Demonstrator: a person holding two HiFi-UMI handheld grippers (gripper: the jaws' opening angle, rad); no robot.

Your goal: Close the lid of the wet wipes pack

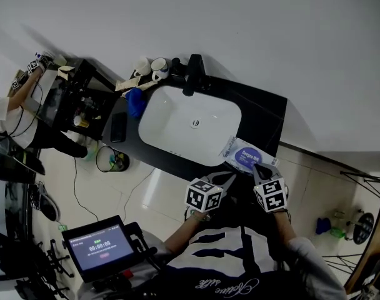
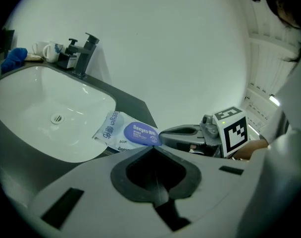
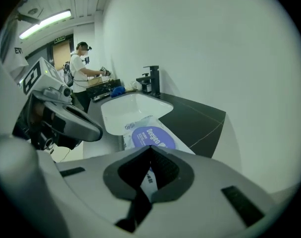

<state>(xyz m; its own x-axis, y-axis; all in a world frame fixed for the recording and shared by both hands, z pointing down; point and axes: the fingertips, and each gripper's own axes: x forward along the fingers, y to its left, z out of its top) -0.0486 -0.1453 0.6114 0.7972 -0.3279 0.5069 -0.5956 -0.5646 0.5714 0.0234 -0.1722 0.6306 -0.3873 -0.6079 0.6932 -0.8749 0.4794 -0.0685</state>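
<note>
The wet wipes pack (image 1: 246, 157) is white with a blue oval lid (image 2: 138, 133) and lies on the dark counter (image 1: 265, 114) at the sink's near right corner. The lid (image 3: 153, 137) looks flat on the pack. My left gripper (image 2: 151, 147) is shut and empty, its tips just short of the pack's near edge. My right gripper (image 3: 150, 147) is also shut and empty, hovering over the pack's near end. In the head view the left gripper (image 1: 230, 176) and right gripper (image 1: 259, 168) sit side by side at the pack.
A white sink basin (image 1: 177, 114) fills the counter left of the pack, with a black faucet (image 1: 193, 74) behind it. Cups (image 1: 151, 66) and a blue cloth (image 1: 135, 100) sit at the far end. Another person (image 3: 80, 68) works at a table beyond.
</note>
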